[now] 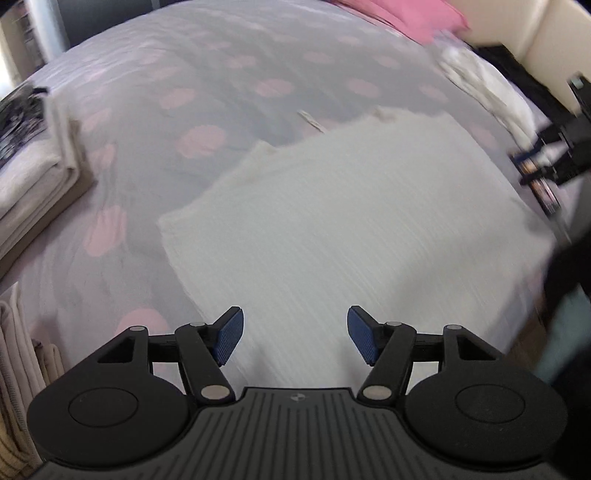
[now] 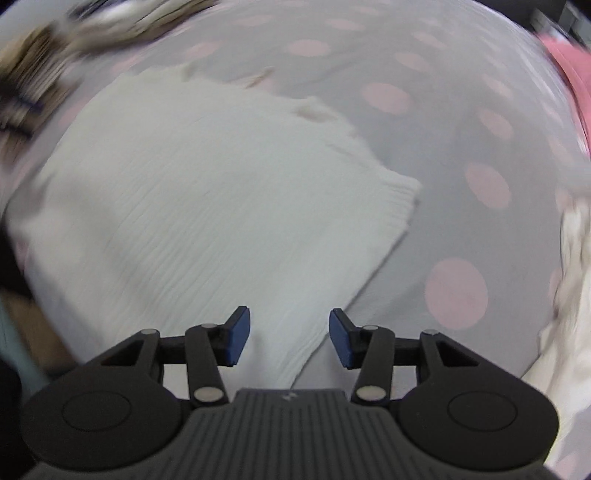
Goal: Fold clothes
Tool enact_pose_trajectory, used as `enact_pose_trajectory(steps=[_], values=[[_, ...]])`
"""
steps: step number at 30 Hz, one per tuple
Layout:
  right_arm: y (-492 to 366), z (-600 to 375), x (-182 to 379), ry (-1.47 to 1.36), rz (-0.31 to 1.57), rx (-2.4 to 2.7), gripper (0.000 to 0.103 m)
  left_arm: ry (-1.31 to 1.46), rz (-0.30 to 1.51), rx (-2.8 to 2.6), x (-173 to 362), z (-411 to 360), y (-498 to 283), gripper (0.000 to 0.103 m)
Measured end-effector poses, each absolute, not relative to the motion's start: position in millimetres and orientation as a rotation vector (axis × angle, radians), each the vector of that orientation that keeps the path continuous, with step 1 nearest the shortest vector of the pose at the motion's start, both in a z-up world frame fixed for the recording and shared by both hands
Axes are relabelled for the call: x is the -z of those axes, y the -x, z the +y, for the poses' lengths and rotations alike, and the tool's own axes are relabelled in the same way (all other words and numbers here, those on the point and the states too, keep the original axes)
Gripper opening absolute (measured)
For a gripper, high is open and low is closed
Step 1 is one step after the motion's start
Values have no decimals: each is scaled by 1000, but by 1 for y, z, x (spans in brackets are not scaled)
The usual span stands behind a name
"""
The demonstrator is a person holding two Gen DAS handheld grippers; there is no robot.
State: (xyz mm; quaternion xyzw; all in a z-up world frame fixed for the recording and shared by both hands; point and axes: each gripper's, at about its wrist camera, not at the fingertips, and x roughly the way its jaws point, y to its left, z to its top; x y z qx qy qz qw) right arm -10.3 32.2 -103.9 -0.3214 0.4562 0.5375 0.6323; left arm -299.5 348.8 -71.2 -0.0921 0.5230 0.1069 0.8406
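The left gripper point(image 1: 295, 336) is seen with its 2 blue pads point(image 1: 231, 334) spread wide, nothing being clamped between them; the white ribbed garment point(image 1: 351, 206) is seen below the gap, and contact with it cannot be told. The right gripper point(image 2: 289, 338) is likewise parted, a little less widely, with its 2 pads point(image 2: 238, 336) bare and only the near corner of the garment point(image 2: 192, 206) seen under the gap.

1 folded white garment is laid flat on the grey bedspread point(image 1: 207, 92), which is dotted with pink spots. 1 stack of folded beige laundry point(image 1: 33, 184) is seen at the left edge in the left wrist view, well apart from the garment. 1 pink pillow point(image 1: 402, 14) is seen at the far end. 1 crumpled white heap point(image 2: 569, 280) is seen at the right edge in the right wrist view. Both views are blurred.
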Motion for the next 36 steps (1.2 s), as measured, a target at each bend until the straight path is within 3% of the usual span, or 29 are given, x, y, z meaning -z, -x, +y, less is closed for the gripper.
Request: enact_pose_trajectory(steps=[2,5,9,19,20,21,23,24,25,30,36], values=[[-6,33,111,624,1085,-1158,52,241,1079,-279,80,358,290,61],[-32,49,122,478,1101,-1031,64,304,1047,-344,94,372,281,60],[-68,58,127,283,1176,-952,64,362,1046,-398,107,384,277,59],[-63,101,154,222,1224,-893,71,447,1061,-461,123,402,275,59],[-59,106,157,224,1220,-915,69,449,1064,-466,124,403,274,59],[-55,111,159,225,1218,-938,56,448,1068,-471,125,404,274,59],[-45,118,160,258,1196,-931,47,449,1073,-482,127,406,273,59],[-39,121,160,283,1175,-914,36,453,1074,-487,127,407,274,58],[-37,122,160,281,1167,-909,15,460,1073,-491,127,408,274,58],[-38,119,148,250,1182,-906,10,475,1041,-513,121,411,280,57],[-17,118,94,203,1170,-1000,10,467,1004,-494,112,408,285,57]])
